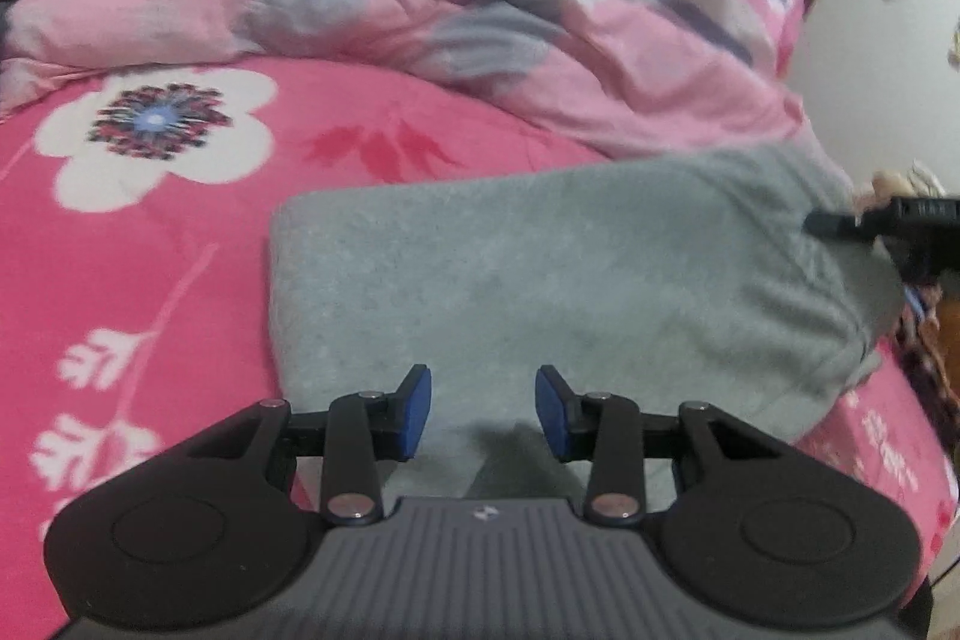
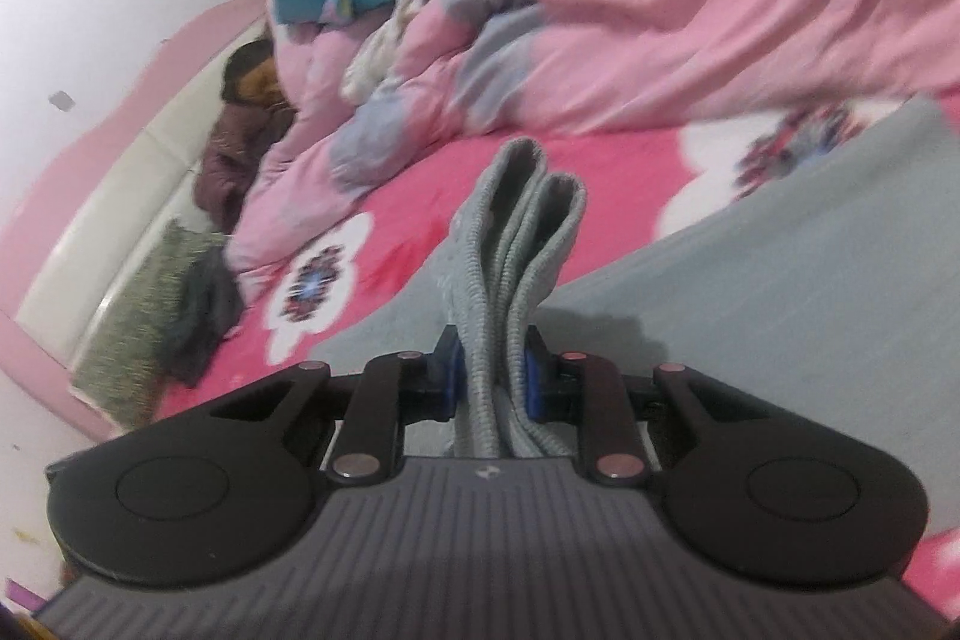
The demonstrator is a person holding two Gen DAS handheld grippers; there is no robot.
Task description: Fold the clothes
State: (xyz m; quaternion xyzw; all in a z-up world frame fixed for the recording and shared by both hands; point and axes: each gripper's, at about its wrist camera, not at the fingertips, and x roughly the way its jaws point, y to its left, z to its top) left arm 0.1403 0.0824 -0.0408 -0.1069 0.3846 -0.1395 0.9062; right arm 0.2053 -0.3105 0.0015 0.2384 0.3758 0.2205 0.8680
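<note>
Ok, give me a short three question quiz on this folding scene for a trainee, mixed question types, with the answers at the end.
1. True or false: the left gripper is shut on the grey garment.
2. What does the right gripper hold?
A. the pink quilt
B. a bunched edge of the grey garment
C. nothing
3. Fill in: the grey garment lies on a pink ____ bedsheet.

Key: 1 false, it is open above the garment. 2 B. 3 flowered.
</note>
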